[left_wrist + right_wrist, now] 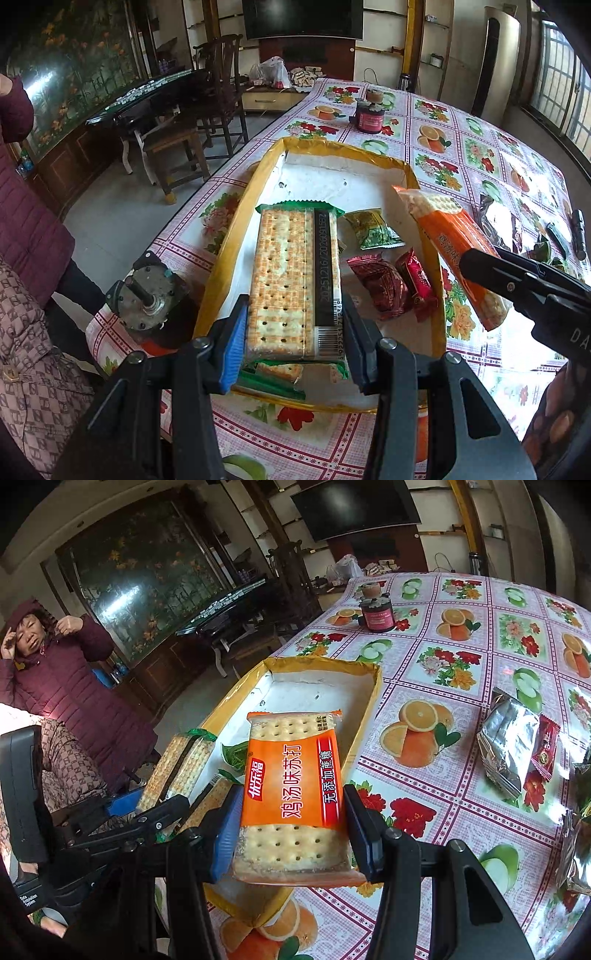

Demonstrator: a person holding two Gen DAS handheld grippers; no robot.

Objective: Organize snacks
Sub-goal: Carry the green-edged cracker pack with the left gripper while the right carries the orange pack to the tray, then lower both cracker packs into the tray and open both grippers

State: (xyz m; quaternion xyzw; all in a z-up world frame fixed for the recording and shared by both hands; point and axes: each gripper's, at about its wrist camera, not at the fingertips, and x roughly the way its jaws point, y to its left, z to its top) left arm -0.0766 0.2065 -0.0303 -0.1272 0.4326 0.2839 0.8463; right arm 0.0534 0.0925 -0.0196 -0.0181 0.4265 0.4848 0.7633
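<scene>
My left gripper [295,332] is shut on a green-edged cracker pack [295,273], held flat over the yellow-rimmed white tray [321,177]. A second green cracker pack [273,373] lies in the tray under it. A green snack packet [376,229] and two red packets [380,280] lie in the tray's right part. My right gripper [291,830] is shut on an orange cracker pack [291,794], held over the tray's near right rim [365,731]. In the left wrist view that orange pack [454,254] hangs tilted over the right rim.
The tray sits on a flowered tablecloth [461,664]. A dark red jar [376,616] stands far back. Silver foil packets [506,746] and a small red packet [545,749] lie right of the tray. A metal motor [147,291] sits at the left edge. A person in a maroon coat [66,686] stands left.
</scene>
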